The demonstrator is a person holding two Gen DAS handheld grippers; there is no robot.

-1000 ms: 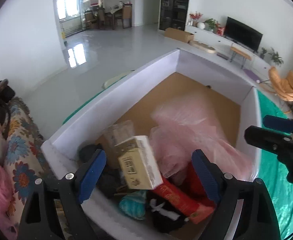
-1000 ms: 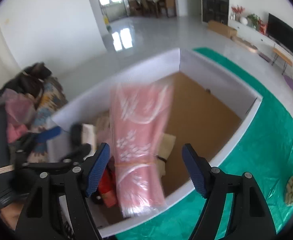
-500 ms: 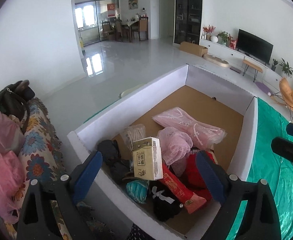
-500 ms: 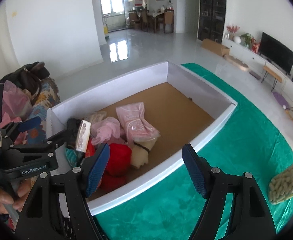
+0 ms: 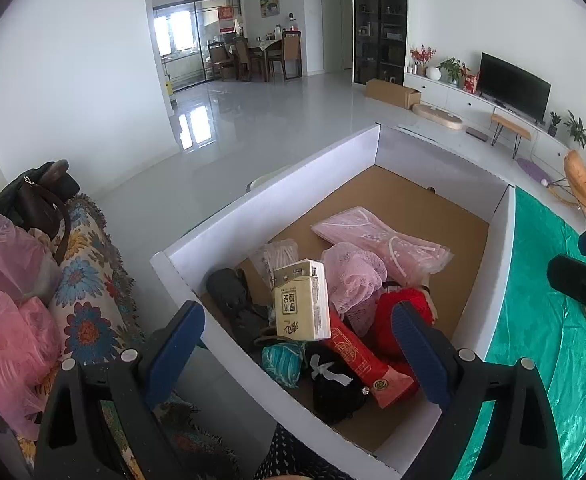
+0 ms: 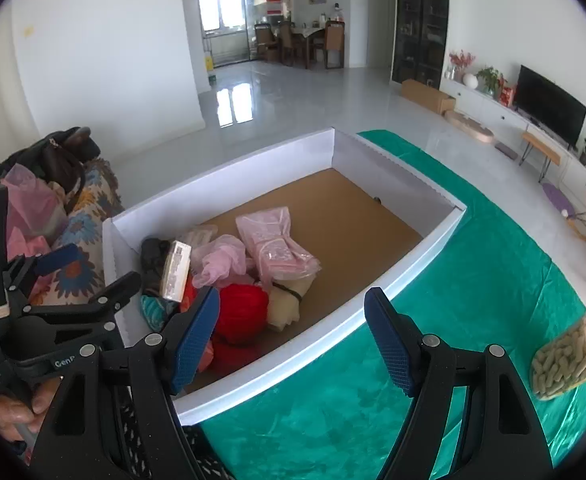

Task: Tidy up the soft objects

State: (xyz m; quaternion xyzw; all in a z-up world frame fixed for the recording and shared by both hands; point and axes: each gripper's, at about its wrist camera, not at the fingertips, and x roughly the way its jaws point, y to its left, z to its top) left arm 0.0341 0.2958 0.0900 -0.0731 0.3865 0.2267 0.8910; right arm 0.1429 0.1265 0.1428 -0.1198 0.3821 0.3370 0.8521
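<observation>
Pink bagged garment [image 5: 381,238] now lying flat in white box [image 5: 277,184], atop the heap at roughly 12 o'clock from the red yarn ball [image 6: 240,312]; a second ago seen mid-air and blurred above the same box. Read as: drop completed.

Left gripper [image 5: 299,344] spread wide, nothing between the blue pads [image 5: 175,340]; wider than a second ago, then steady. Right gripper [image 6: 293,340] likewise agape and empty, over the box's near rim. Both pulled back and up from the box since the drop.

Heap crowded into near-left corner: tissue pack [image 5: 301,300], pink mesh pouf [image 5: 353,280], red packet [image 5: 359,354], teal bundle [image 5: 283,360], black items. Far half of cardboard floor bare.

Bag of greenish pellets [image 6: 569,354] remaining on green cloth [image 6: 473,288], at 3 o'clock from right gripper, outside the box. Judged next candidate; crinkly, likely to sag when pinched.
</observation>
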